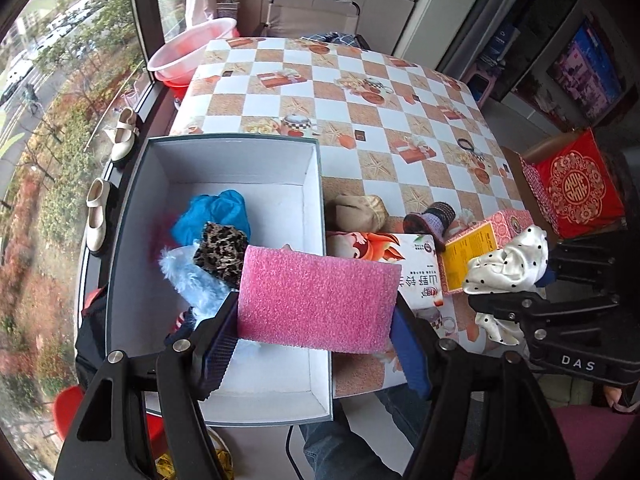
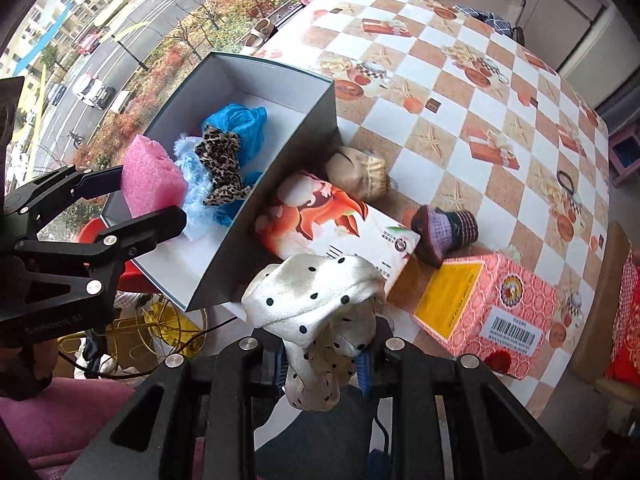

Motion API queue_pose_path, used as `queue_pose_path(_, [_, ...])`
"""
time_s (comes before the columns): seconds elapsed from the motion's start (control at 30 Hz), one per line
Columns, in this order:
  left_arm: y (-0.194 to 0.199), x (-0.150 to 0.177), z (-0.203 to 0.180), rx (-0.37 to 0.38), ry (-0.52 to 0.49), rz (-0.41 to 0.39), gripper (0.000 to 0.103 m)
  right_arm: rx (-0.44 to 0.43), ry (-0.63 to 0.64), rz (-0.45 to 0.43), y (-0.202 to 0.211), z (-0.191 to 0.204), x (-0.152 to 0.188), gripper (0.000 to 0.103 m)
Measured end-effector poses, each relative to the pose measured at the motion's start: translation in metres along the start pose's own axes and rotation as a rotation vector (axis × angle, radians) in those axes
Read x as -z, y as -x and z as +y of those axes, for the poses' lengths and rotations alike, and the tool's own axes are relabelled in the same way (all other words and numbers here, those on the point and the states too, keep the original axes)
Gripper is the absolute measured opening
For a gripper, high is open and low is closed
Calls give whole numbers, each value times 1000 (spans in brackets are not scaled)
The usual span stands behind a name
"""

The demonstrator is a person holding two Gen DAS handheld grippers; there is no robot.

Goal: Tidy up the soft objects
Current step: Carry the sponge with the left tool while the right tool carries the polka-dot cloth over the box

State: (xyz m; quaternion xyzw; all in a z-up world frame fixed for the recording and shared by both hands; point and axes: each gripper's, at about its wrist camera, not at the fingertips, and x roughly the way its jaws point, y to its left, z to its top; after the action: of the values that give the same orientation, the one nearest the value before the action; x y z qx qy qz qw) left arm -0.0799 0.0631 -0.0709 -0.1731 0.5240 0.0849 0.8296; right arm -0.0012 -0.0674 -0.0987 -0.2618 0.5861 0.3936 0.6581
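My left gripper (image 1: pixel 316 336) is shut on a pink foam sponge (image 1: pixel 320 300), held over the right wall of a white-lined box (image 1: pixel 312 208). In the box lie a blue cloth (image 1: pixel 216 212), a leopard-print scrunchie (image 1: pixel 222 252) and a pale blue fluffy piece (image 1: pixel 192 276). My right gripper (image 2: pixel 322 364) is shut on a white polka-dot cloth (image 2: pixel 316 300), hanging above the table's near edge, right of the box (image 2: pixel 280 168). A beige pouch (image 2: pixel 358 176) and a purple knitted piece (image 2: pixel 444 232) lie on the table by the box.
An orange cartoon-printed carton (image 2: pixel 332 224) and a pink carton with a yellow label (image 2: pixel 480 304) lie on the checkered tablecloth (image 2: pixel 460 120). A pink basin (image 1: pixel 192 52) sits at the far left corner, a red box (image 1: pixel 576 188) to the right. Shoes (image 1: pixel 124 136) stand on the window sill.
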Motion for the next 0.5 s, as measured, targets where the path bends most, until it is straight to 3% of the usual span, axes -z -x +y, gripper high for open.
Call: queue_pose_path(0.5, [2, 22, 63, -61, 187, -6, 74, -61, 133, -32, 8, 58, -45, 27])
